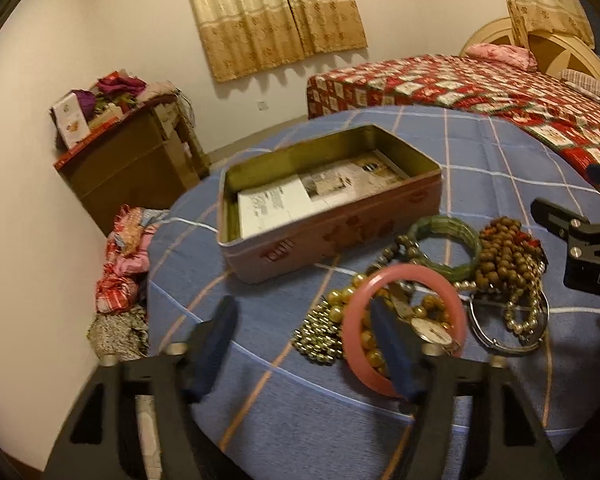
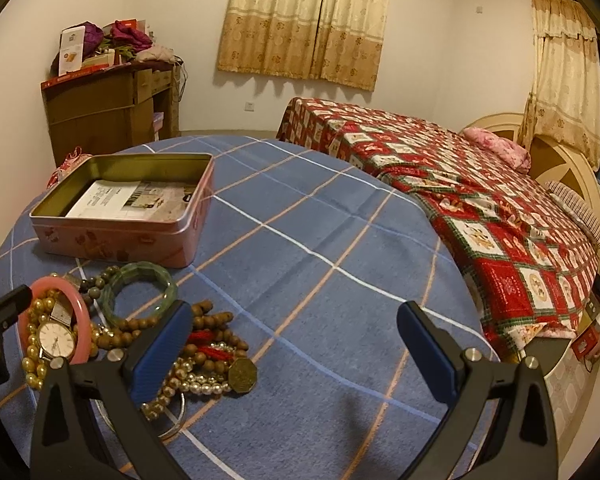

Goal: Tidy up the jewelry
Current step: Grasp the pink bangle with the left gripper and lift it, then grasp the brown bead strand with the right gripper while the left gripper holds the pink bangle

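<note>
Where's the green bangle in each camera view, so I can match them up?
Left wrist: green bangle right of centre, just right of the pink tin.
Right wrist: green bangle lower left, just below the tin.
Shared landmark: the pink bangle beside it.

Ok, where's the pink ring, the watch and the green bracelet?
pink bangle (image 1: 456, 300), left wrist view, on its right rim.
watch (image 2: 56, 339), right wrist view, on the white dial.
green bracelet (image 2: 168, 280), right wrist view, on its right rim.
</note>
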Demonstrator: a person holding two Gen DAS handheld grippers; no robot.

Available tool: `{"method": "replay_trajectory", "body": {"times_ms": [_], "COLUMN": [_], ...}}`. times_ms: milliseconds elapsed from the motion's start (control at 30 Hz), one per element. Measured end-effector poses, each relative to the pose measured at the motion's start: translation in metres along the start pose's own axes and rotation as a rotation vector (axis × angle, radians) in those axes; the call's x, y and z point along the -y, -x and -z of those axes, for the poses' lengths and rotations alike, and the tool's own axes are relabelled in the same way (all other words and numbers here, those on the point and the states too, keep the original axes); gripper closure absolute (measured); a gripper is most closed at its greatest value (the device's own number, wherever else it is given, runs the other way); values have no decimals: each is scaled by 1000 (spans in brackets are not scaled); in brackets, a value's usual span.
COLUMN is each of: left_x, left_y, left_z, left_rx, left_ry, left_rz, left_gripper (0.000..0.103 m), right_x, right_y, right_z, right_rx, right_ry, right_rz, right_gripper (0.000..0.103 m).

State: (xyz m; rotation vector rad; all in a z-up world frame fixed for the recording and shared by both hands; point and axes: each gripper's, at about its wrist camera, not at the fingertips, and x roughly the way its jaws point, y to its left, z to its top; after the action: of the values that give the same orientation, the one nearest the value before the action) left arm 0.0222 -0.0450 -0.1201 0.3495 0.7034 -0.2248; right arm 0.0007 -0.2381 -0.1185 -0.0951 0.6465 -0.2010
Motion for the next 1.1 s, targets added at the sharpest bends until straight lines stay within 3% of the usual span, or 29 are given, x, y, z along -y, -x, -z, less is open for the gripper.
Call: {"method": "replay_trajectory", "body": {"times_ms": [200, 333, 567, 767, 967, 1100], "left_x": [1, 3, 1, -6, -15, -20], "left_y": [-11, -13, 15, 36, 48, 43], "left_z": [5, 8, -3, -15, -25, -29], "left_rx": [-32, -44, 56, 137, 190, 182], "left_ry": [24, 33, 35, 37, 43, 43], "left_rz": [69, 128, 160, 142, 109, 84], "left_gripper": [58, 93, 93, 93, 93, 93], "right_x": [-3, -5, 7, 14, 3, -7], "right_y": [-1, -3, -6, -7, -6, -8], "right_z": [-2, -2, -2, -2, -1, -2], "right_rx": [-1, -7, -4, -5, -7, -28], "right_ry": [7, 15, 0, -19, 18, 32], "right_rz": [0, 2, 29, 21, -50, -132], "right_gripper": [0, 0, 0, 0, 5, 9]}}
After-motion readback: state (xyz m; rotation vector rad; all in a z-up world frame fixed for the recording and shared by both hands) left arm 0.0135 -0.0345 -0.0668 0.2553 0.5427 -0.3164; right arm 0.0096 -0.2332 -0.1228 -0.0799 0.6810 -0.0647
